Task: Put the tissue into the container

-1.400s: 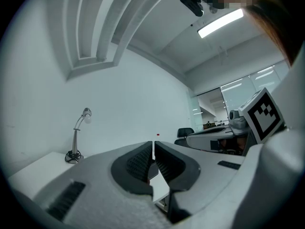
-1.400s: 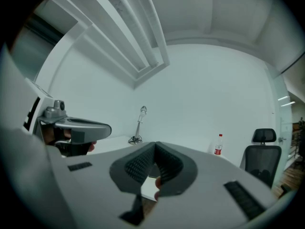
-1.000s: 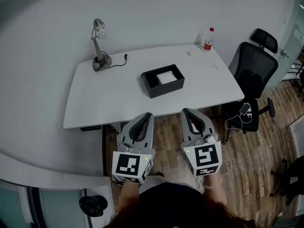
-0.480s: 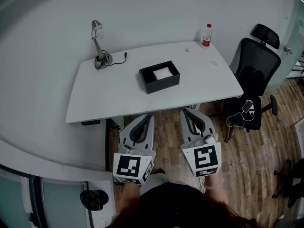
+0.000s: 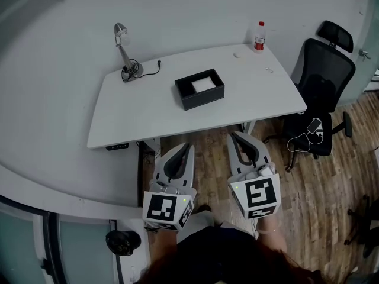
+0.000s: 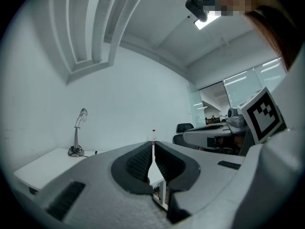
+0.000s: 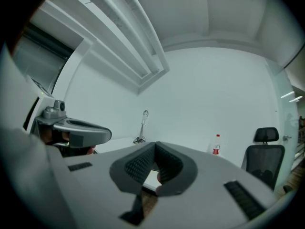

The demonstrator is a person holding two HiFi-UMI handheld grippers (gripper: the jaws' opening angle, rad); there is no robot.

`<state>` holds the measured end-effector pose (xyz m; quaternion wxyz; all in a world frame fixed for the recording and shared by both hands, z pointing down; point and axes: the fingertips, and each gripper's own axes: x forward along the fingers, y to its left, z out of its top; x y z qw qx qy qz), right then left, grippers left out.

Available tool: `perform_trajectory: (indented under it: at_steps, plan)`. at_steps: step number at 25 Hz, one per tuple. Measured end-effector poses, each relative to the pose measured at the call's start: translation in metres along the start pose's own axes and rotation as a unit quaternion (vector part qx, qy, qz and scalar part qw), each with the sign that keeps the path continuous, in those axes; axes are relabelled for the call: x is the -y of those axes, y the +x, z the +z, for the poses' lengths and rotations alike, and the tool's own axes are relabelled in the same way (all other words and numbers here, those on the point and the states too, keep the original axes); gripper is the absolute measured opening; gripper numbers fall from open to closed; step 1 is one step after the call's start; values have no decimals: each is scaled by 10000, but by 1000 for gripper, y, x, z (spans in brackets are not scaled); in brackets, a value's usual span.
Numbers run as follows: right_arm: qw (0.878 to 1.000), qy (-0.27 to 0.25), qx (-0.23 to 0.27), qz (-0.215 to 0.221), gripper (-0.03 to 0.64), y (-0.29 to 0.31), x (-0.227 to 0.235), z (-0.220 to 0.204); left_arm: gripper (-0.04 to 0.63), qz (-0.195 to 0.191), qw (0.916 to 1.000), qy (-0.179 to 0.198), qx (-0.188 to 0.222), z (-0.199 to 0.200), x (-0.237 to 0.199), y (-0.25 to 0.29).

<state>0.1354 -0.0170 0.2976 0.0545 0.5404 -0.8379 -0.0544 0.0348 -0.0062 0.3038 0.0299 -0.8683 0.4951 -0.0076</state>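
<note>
A black open container (image 5: 199, 89) stands near the middle of the white table (image 5: 142, 114). A white tissue (image 5: 203, 84) lies inside it. Both grippers hang over the wooden floor in front of the table, well short of the container. My left gripper (image 5: 185, 148) has its jaws together with nothing between them, as the left gripper view also shows (image 6: 153, 147). My right gripper (image 5: 235, 136) is shut and empty too, its tips meeting in the right gripper view (image 7: 155, 145).
A desk lamp (image 5: 125, 51) with a cord stands at the table's back left, a red-labelled bottle (image 5: 259, 36) at the back right. A black office chair (image 5: 323, 76) sits right of the table. A curved white partition (image 5: 65, 182) runs along the left.
The table and container sit slightly farther away and higher in the head view than before. Both grippers have dropped a little lower in the frame, still shut and side by side.
</note>
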Motion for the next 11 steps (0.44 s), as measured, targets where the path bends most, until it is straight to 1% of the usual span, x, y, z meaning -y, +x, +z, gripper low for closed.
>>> perform_trajectory:
  at_steps: [6, 11]
  plan:
    - [9991, 421, 56, 34, 20, -6, 4, -2, 37, -56, 9999, 24, -87, -6, 7, -1]
    - [9982, 581, 128, 25, 20, -6, 6, -1, 37, -100, 9999, 41, -117, -8, 8, 2]
